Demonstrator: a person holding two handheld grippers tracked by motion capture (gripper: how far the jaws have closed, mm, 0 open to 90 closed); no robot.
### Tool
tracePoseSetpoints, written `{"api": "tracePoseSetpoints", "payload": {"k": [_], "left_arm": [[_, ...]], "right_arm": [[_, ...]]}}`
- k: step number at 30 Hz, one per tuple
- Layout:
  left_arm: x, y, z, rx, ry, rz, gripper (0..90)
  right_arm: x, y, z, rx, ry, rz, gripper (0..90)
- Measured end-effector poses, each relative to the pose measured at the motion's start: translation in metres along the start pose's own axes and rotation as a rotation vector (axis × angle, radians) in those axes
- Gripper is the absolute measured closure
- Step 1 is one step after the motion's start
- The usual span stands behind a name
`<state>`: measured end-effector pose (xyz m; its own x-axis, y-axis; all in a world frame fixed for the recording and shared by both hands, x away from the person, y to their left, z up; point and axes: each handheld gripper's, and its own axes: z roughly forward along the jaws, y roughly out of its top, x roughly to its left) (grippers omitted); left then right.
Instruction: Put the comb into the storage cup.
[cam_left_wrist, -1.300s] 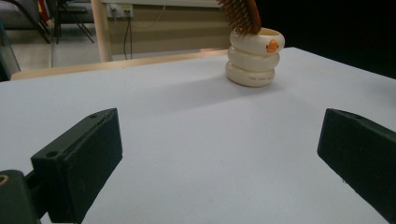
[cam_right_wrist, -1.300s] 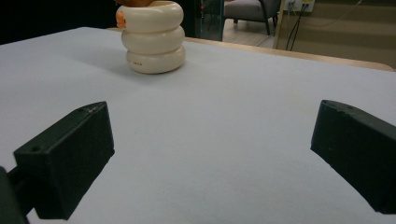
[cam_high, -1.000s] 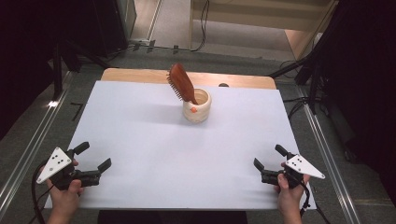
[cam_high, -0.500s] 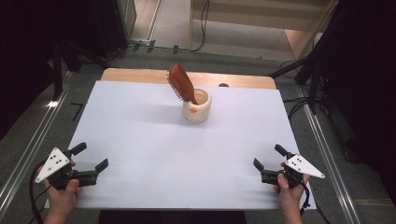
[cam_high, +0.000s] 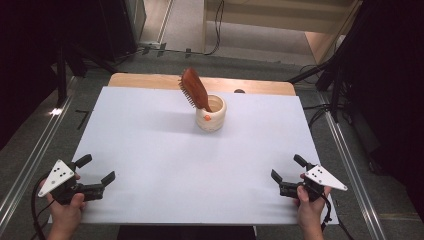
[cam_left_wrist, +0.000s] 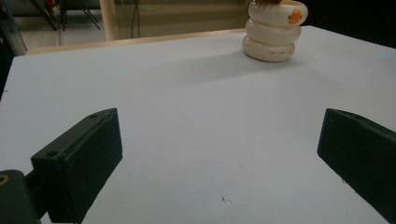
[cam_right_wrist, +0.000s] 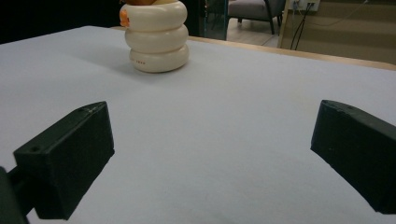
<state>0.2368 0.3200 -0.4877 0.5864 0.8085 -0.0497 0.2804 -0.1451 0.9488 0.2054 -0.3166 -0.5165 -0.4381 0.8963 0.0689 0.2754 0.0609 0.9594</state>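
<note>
- High view: the cream ribbed cup (cam_high: 211, 114) stands upright in the upper middle of the frame, toward the far edge of the white sheet (cam_high: 150, 150). A brown hairbrush (cam_high: 194, 90) stands handle-down in it, its bristled head tilted up and to the left; the cup keeps it propped, likely for storage. The left gripper (cam_high: 96, 174) sits at the lower left and the right gripper (cam_high: 288, 172) at the lower right, each held in a hand over a near corner, well apart from the cup. Both have their jaws spread wide with nothing between them, a resting pose by my reading.
- Left gripper view: the jaws rise released at the lower corners, and the cup (cam_left_wrist: 275, 30) shows at the upper right with its small orange mark (cam_left_wrist: 294, 16).
- Right gripper view: the jaws are again parted and empty, and the cup (cam_right_wrist: 157, 36) sits at the upper left.
- Surface and room: the sheet covers a wooden tabletop (cam_high: 150, 80), bare along its far edge. Beyond lie a grey floor, cables (cam_high: 216, 30) and dark stands.
</note>
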Motion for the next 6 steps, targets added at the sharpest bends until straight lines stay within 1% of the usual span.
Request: {"api": "tracePoseSetpoints", "payload": {"k": [6], "left_arm": [[0.0020,-0.0006,-0.0015,-0.009,-0.002,-0.014,0.4]], "right_arm": [[0.0007,-0.0001,0.0002,0.003,-0.007,-0.004,0.0]]}}
